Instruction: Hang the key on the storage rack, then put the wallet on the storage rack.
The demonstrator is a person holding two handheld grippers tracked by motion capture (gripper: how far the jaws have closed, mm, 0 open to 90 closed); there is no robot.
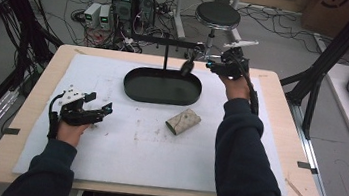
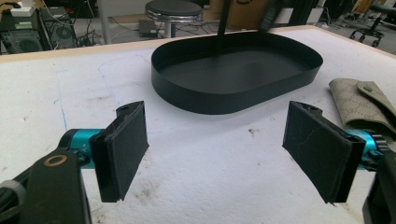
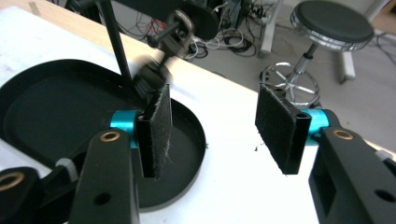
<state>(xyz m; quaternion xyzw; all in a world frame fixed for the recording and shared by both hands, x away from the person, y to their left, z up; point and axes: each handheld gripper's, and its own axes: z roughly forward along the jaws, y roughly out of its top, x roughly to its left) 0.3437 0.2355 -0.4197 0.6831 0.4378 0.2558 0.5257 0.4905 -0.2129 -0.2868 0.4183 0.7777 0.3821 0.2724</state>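
One black oval tray [image 1: 134, 87] holds an upright post [image 1: 166, 56].

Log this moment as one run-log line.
left tongs: open, idle on mat | right tongs: open, by hanging item on stand | pouch: untouched beside tray

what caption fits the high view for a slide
Right gripper open by the hanging item above the black tray.
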